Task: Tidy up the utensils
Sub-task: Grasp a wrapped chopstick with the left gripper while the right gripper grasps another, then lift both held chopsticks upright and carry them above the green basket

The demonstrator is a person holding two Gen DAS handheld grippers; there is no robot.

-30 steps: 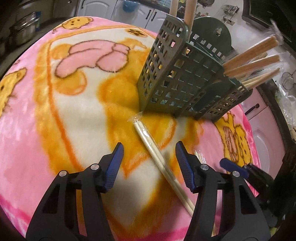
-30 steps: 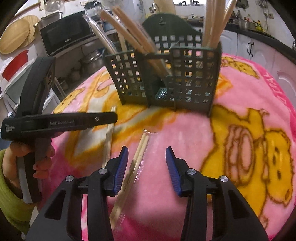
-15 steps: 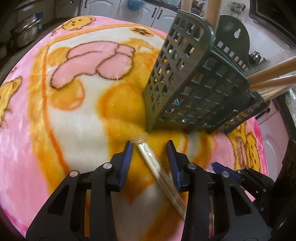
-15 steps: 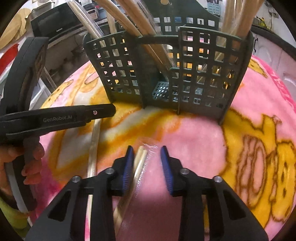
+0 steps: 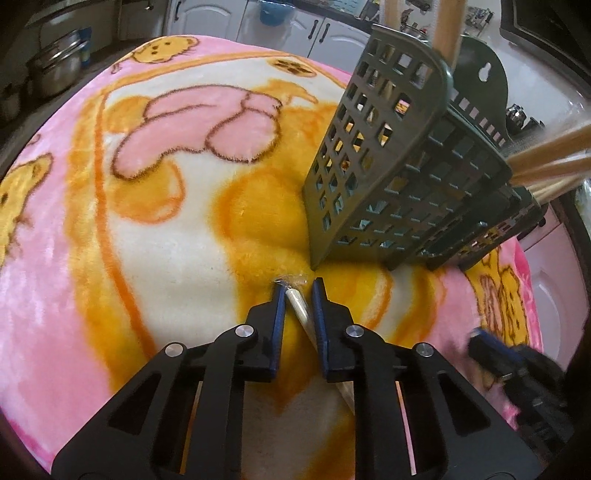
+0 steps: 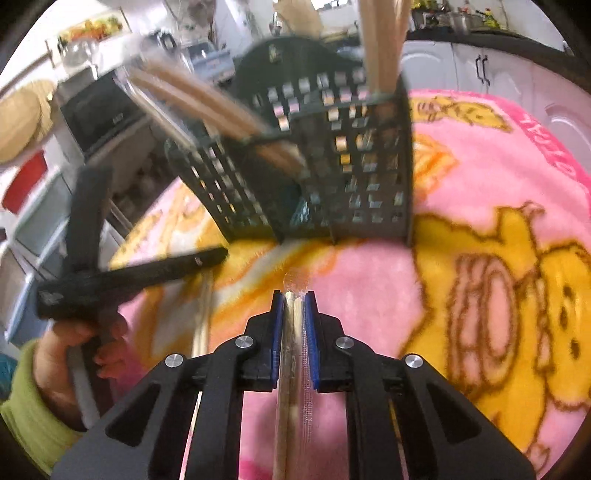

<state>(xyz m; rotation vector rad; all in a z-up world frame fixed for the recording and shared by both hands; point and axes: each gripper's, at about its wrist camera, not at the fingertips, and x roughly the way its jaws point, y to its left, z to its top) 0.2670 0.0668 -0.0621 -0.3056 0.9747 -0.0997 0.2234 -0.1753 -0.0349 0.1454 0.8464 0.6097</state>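
Observation:
Two plastic-wrapped chopstick pairs lie on the pink and yellow blanket [image 5: 147, 240] in front of a dark green slotted holder [image 5: 399, 177] that has several wooden chopsticks standing in it. My left gripper [image 5: 297, 286] points down at the tip of one wrapped pair [image 5: 298, 308]; its jaws are closing and the pads meet its sides. My right gripper [image 6: 294, 293] is also closing, with the other wrapped pair [image 6: 293, 332] squeezed between its blue pads. The holder [image 6: 332, 166] stands just beyond. The left gripper [image 6: 218, 254] shows blurred at the left, and the right gripper [image 5: 491, 345] shows at the lower right.
A hand [image 6: 70, 343] in a green sleeve [image 6: 26, 398] holds the left tool. Steel pots [image 5: 55, 70] and white cabinets [image 5: 321, 29] lie beyond the blanket's edge. A microwave [image 6: 99, 110] stands on a shelf behind the holder.
Both grippers moved forward onto the tips of their wrapped pairs and their jaws narrowed from wide apart to closed around them. The right view has rolled slightly and is blurred.

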